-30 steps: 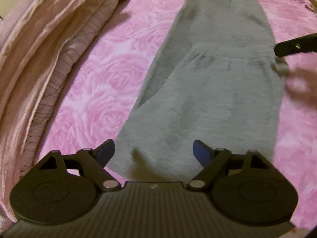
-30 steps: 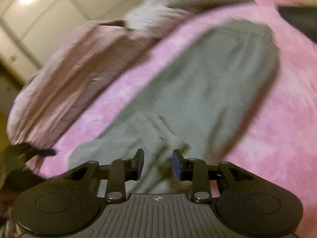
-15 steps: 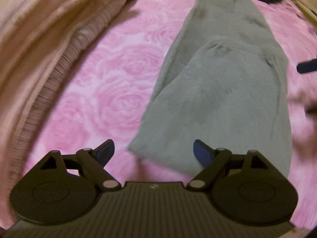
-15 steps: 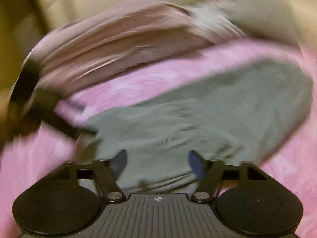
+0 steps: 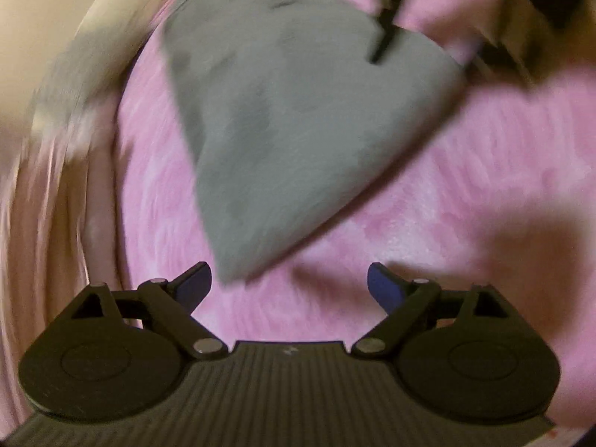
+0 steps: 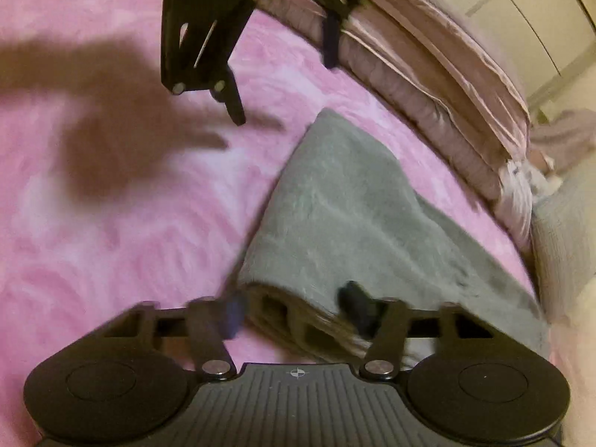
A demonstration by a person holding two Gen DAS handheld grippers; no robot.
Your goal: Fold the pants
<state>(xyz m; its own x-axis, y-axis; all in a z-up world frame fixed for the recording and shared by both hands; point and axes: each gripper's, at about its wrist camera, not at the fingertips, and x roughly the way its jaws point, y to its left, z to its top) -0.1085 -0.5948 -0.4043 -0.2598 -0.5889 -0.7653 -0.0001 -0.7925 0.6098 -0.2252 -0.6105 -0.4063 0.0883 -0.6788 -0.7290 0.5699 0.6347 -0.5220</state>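
The grey pants (image 5: 298, 111) lie folded into a short, thick stack on the pink rose-patterned bedspread (image 5: 465, 186). My left gripper (image 5: 288, 285) hovers open over bare bedspread, just short of the pants' near corner, with nothing between its fingers. From the right wrist view the left gripper (image 6: 283, 82) hangs open above the cover, beyond the pants (image 6: 346, 201). My right gripper (image 6: 294, 311) is open, its blurred fingers standing on either side of the layered fold edge. One dark right finger (image 5: 383, 41) shows at the pants' far edge.
A pale pink quilt and pillows (image 6: 428, 74) are piled along the bed's far side, with a grey cushion (image 6: 562, 223) at the right. A wall and cupboard doors (image 6: 521, 7) stand behind them. A gripper shadow (image 6: 111, 123) falls on the open bedspread.
The right gripper, nearly shut on fabric a second ago, has opened and swung round to the fold edge. The left gripper has drawn back off the pants, which now lie shorter.
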